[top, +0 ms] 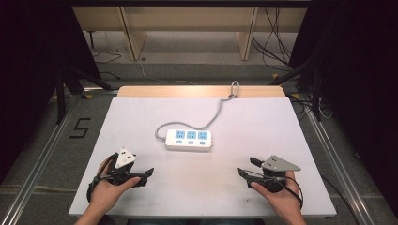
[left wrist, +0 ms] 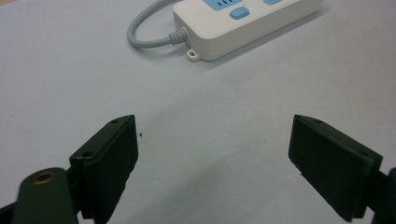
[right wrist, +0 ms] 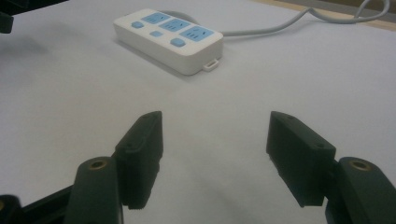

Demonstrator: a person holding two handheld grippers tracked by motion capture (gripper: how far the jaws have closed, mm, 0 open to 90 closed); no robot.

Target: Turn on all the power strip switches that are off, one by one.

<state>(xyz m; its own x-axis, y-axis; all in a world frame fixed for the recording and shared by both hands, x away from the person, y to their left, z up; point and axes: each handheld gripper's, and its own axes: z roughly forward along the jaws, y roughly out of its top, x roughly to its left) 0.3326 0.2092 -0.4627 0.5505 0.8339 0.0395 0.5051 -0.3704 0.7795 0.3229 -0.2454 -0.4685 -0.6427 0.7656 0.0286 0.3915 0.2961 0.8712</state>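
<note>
A white power strip (top: 188, 139) with three blue sockets lies in the middle of the white table top (top: 141, 112); its grey cable (top: 217, 111) runs off over the far edge. My left gripper (top: 146, 174) rests at the near left, held in a hand, its jaws wide apart with nothing between them. My right gripper (top: 248, 166) sits at the near right, also open and empty, pointing toward the strip. In the left gripper view the strip's cable end (left wrist: 243, 23) lies ahead of the gripper (left wrist: 214, 140). The right gripper view shows the whole strip (right wrist: 168, 38) beyond the gripper (right wrist: 215, 135).
The table's wooden far edge (top: 202, 90) borders a floor with cables. Metal rails (top: 42, 150) run along both sides of the table. A black "5" (top: 80, 127) is marked on the floor at the left.
</note>
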